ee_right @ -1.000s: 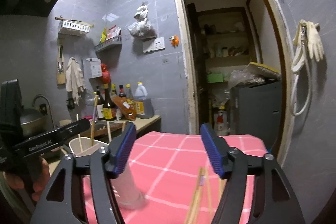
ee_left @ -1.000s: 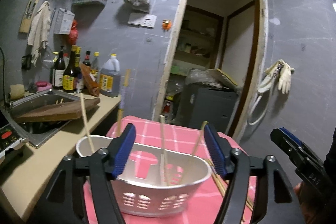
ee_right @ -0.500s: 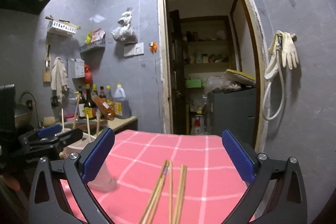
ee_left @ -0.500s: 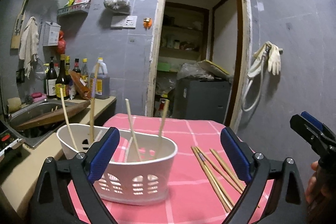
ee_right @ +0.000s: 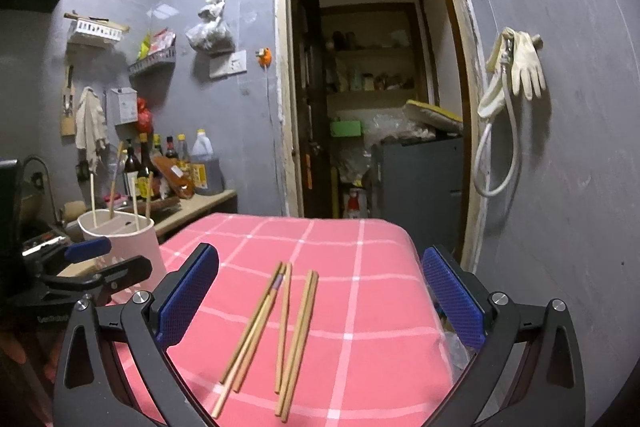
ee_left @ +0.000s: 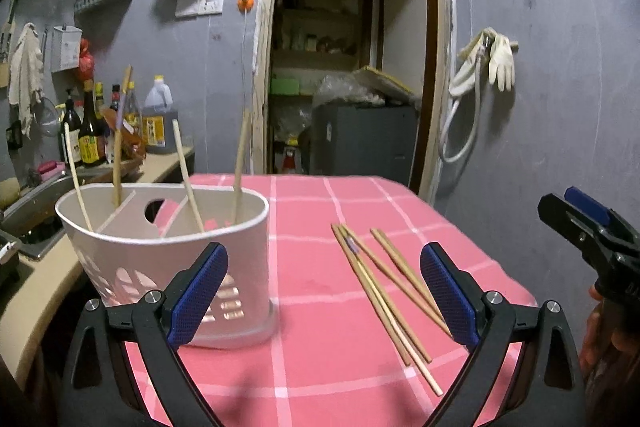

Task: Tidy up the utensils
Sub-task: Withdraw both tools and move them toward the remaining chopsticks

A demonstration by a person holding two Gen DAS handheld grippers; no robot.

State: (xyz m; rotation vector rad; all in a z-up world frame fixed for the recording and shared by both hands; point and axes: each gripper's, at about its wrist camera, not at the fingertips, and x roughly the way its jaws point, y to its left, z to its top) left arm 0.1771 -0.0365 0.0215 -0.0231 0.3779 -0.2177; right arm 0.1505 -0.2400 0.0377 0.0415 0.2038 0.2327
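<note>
Far left: a kitchen counter [ee_left: 48, 291] with a sink [ee_left: 28, 203] and a row of dark bottles [ee_left: 90, 137] against the grey wall. Next, on the left part of a pink checked tablecloth [ee_left: 320, 307], a white plastic holder [ee_left: 168, 255] with four chopsticks [ee_left: 188, 179] standing tilted inside. In front of it, the left gripper [ee_left: 324, 291], blue-padded jaws spread wide, nothing between them. Further right, flat on the cloth, a loose bunch of chopsticks [ee_right: 276, 327], well apart from the holder, lying ahead between the wide-open, empty jaws of the right gripper [ee_right: 320, 295]. Behind the table, an open doorway [ee_right: 372, 67] into a storeroom. Far right, pale rubber gloves [ee_right: 526, 67] and a hose [ee_right: 496, 155] hanging on the wall.
</note>
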